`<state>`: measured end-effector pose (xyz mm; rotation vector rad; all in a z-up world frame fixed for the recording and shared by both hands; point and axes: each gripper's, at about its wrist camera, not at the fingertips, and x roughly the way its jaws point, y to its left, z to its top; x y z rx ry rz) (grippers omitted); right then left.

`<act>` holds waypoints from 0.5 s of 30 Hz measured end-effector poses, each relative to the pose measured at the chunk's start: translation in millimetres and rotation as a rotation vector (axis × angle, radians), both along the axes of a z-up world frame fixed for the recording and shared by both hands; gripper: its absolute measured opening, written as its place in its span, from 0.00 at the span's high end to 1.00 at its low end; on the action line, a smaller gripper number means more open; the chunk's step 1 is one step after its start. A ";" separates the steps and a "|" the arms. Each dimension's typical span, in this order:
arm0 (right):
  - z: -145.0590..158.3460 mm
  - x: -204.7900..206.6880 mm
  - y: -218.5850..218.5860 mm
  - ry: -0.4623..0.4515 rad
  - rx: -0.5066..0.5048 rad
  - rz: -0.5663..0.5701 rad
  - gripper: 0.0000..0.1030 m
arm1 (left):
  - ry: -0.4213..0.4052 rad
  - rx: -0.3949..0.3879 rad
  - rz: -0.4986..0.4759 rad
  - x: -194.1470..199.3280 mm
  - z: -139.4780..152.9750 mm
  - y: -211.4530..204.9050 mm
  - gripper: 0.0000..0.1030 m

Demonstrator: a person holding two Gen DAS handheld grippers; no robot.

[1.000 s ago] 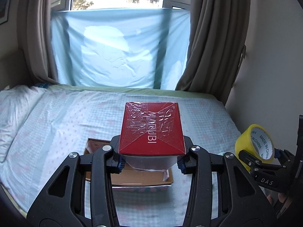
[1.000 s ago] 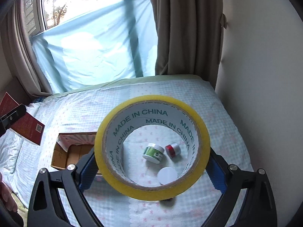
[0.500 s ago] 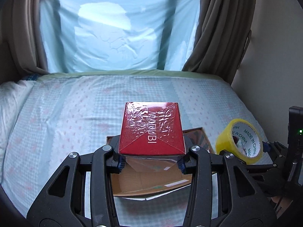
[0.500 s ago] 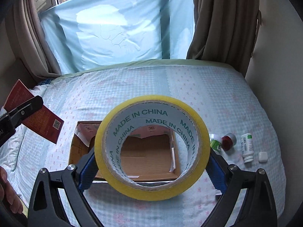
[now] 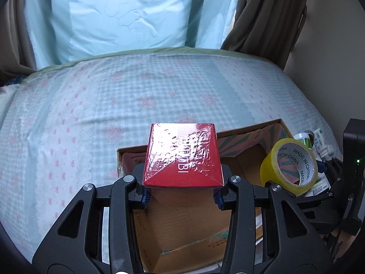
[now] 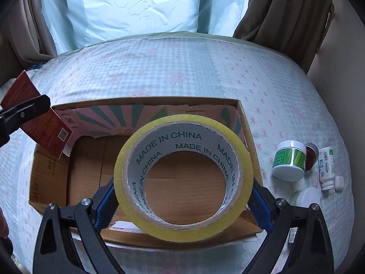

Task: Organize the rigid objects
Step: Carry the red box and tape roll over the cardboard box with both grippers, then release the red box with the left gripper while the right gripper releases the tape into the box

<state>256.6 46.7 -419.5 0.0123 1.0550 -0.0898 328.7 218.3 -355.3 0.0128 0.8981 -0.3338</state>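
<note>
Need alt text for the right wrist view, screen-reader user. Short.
The right gripper clamps a yellow tape roll printed MADE IN CHINA, above an open cardboard box on a patterned bed. At left, the left gripper holds a red box over the box's corner. To the right lie a green-labelled jar, a white bottle and other small containers.

Two wrist views, one box

Mounted behind each gripper's fingers, tilted steeply down over the bed (image 5: 159, 86) toward the curtained window. Left view close above the cardboard box (image 5: 182, 228) from its left end, with the yellow tape roll (image 5: 289, 166) at right. Right view equally close, centred on the same box (image 6: 247, 137), with the red carton (image 6: 41, 118) at left. Shared: box, bed, both held items
</note>
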 end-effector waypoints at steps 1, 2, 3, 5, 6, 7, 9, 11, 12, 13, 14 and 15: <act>-3.0 2.4 -1.1 0.006 0.002 0.001 0.07 | 0.005 -0.001 0.001 1.8 -3.5 -0.8 0.63; -4.8 4.0 -0.9 0.010 0.007 0.002 0.07 | 0.010 -0.002 0.000 3.5 -6.9 -1.1 0.63; -5.6 5.5 -2.3 0.013 0.015 0.003 0.07 | 0.014 0.003 -0.003 4.9 -9.6 -2.7 0.63; -5.7 7.9 -2.6 0.012 0.023 0.009 0.07 | 0.020 0.026 -0.010 6.4 -13.9 -7.3 0.63; -5.6 9.3 -2.4 0.011 0.024 0.015 0.07 | 0.020 0.034 -0.016 6.9 -14.7 -9.5 0.63; -6.1 10.8 -2.0 0.008 0.030 0.024 0.07 | 0.021 0.039 -0.025 7.2 -14.9 -11.7 0.63; -6.8 14.0 -0.5 0.001 0.039 0.043 0.06 | 0.029 0.059 -0.044 10.2 -15.3 -15.6 0.63; -7.8 17.5 6.3 -0.022 0.005 0.076 0.06 | 0.052 0.072 -0.070 15.4 -17.3 -18.5 0.60; -9.6 20.2 9.6 -0.020 -0.020 0.096 0.05 | 0.063 0.071 -0.077 17.4 -17.9 -18.4 0.55; -13.0 23.1 10.8 -0.008 -0.020 0.113 0.05 | 0.058 0.072 -0.076 17.7 -16.4 -17.5 0.19; -16.6 25.1 9.8 0.011 0.004 0.123 0.05 | 0.047 0.076 -0.074 17.1 -14.0 -15.8 0.02; -19.5 25.5 7.2 0.022 0.039 0.118 0.05 | 0.028 0.073 -0.073 15.8 -11.6 -13.8 0.00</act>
